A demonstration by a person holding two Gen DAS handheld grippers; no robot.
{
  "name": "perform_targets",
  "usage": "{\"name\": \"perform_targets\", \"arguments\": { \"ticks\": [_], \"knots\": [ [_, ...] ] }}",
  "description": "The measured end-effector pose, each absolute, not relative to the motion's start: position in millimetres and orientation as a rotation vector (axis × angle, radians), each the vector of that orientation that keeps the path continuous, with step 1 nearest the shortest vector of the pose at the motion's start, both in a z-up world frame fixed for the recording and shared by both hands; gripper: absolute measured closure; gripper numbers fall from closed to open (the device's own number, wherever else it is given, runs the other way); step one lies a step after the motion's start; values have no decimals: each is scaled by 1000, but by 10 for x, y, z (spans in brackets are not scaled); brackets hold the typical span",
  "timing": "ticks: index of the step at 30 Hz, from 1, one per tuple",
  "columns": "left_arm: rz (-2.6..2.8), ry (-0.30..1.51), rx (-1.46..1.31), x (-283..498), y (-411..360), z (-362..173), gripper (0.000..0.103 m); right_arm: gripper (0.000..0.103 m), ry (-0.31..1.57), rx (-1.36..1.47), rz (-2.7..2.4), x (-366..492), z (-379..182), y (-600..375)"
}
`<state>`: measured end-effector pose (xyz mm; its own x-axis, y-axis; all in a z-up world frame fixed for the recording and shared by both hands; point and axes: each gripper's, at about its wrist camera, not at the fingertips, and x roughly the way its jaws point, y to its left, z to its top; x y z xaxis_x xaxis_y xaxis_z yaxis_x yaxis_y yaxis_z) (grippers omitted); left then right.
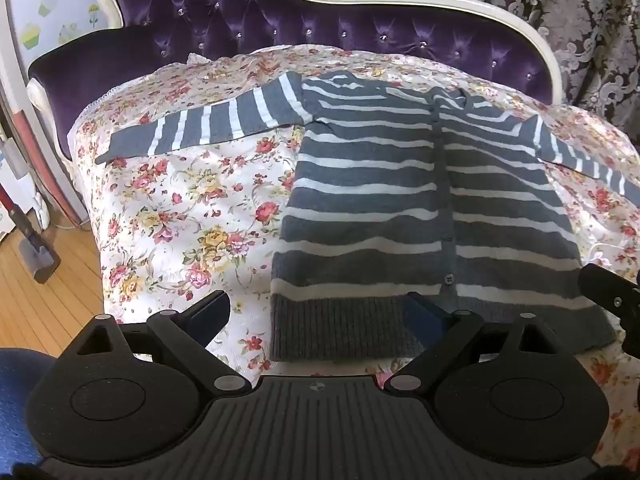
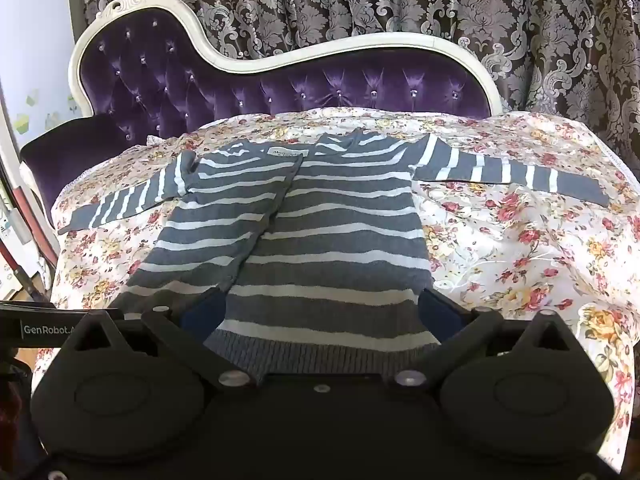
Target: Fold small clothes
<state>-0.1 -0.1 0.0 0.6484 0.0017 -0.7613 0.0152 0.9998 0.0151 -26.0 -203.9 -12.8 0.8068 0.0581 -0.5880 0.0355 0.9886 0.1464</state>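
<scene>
Grey-and-white stripes run across a small knitted cardigan (image 1: pixel 400 208) that lies flat, front up, on a floral bedspread (image 1: pixel 180 208). Its button placket runs down the middle, and a small white label shows inside the neckline in the right wrist view. Both sleeves are spread outward: the left sleeve (image 1: pixel 200 128) reaches toward the bed's left edge, and the right sleeve (image 2: pixel 508 172) stretches across the flowers toward the other side. The ribbed hem (image 1: pixel 344 328) is the part nearest the cameras.

Both tools sit at that hem. The left gripper (image 1: pixel 320 312) has its 2 fingers spread wide; the left one is over bare bedspread just beside the cardigan's left edge, the right one is over the hem near the placket. Nothing is pinched between them. The right gripper (image 2: pixel 320 312) is just as wide, its 2 blue-padded fingers framing the right half of the hem, with the knit lying between them and not clamped. Whether the pads touch the fabric is not clear.

Behind the bed stands a purple tufted headboard (image 2: pixel 240 88) in a cream frame, backed by a dark damask curtain (image 2: pixel 400 8). Wood floor (image 1: pixel 48 280) shows at the left.
</scene>
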Motion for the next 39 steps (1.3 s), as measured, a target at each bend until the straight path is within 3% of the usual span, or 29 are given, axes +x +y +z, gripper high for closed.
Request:
{"name": "perform_targets", "arguments": {
  "ticks": [39],
  "knots": [
    [-8, 889, 26, 13, -6, -42, 9, 1, 668, 145, 8, -229, -178, -1998]
  ]
}}
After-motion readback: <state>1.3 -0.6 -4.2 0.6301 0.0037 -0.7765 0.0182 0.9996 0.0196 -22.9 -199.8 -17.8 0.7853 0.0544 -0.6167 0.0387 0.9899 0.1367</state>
